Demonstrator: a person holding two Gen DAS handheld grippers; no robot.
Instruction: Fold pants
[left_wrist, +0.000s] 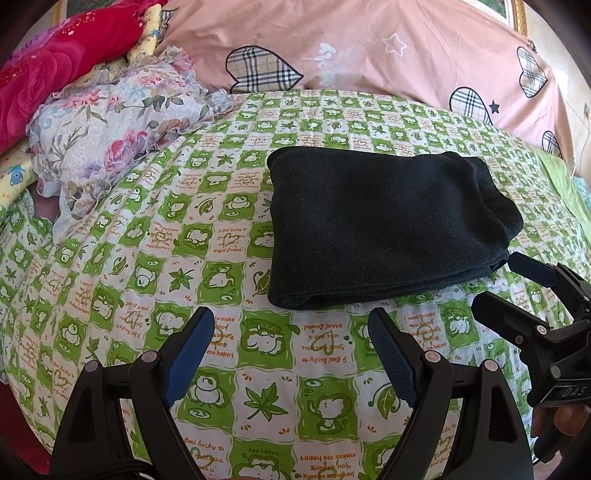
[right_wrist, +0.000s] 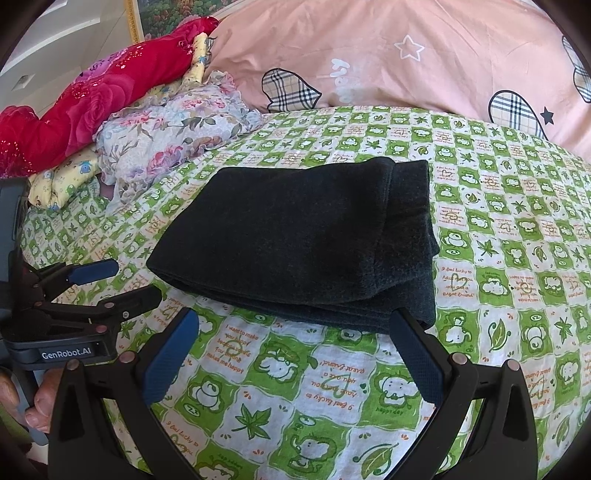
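- Pants (left_wrist: 384, 229): dark, folded into a compact stack, lying flat on the green-checked bedsheet (left_wrist: 207, 258).
- Left gripper (left_wrist: 291, 350): jaws wide, holding nothing; stack lies just ahead, offset right.
- Right gripper (right_wrist: 295, 347): jaws wide, holding nothing; stack's near edge sits just beyond the 2 fingertips.

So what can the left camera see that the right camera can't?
Only the left wrist view shows the plain green cloth at the sheet's far right edge and the right gripper seen from outside. Only the right wrist view shows the white cabinet and the left gripper from outside, with fingertips wrapped round its handle. Both show the dark folded pants lying on the green checked sheet, the pink quilt, the flowery pillow and the red blanket. Both sets of jaws are open and empty.
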